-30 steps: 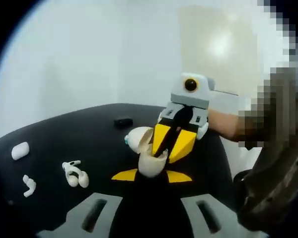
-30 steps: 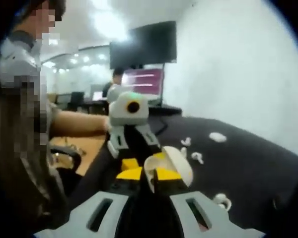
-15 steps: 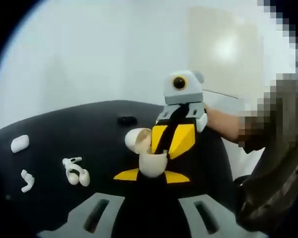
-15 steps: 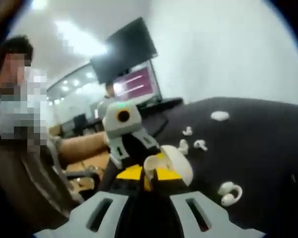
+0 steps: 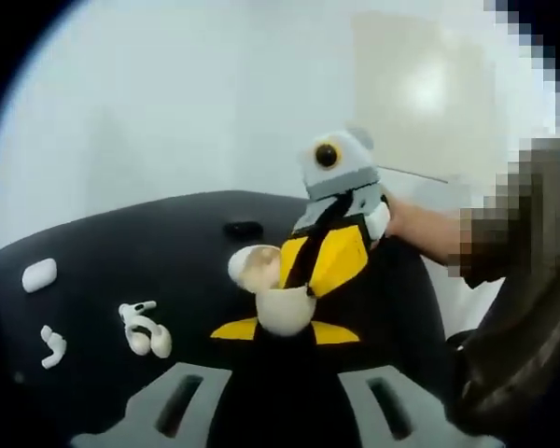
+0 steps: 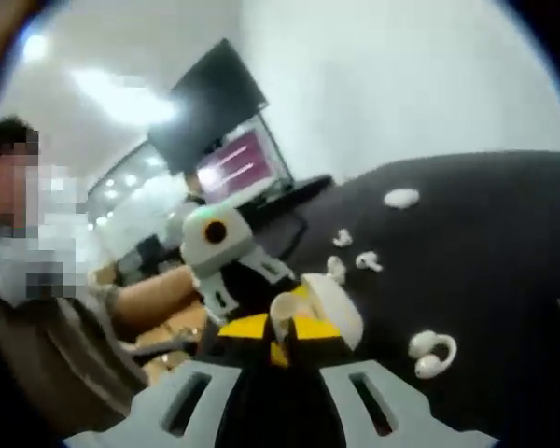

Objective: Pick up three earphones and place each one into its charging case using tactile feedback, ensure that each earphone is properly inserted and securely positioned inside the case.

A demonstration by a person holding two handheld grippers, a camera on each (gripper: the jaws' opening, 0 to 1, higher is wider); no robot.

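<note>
Tilted further: case point(image 5: 282, 311) between jaws

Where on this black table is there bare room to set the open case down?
The black tabletop is bare between the closed white oval case and the small black object. In the right gripper view, bare black cloth lies right of the white ear-hook earphone. It is crowded around the loose white earbuds and where both tongs meet at the open white case.

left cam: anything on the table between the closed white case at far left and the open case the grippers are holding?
Yes. In the left gripper view, two earphones lie together on the black table between the closed case and the open case. Another earphone lies nearer.
</note>
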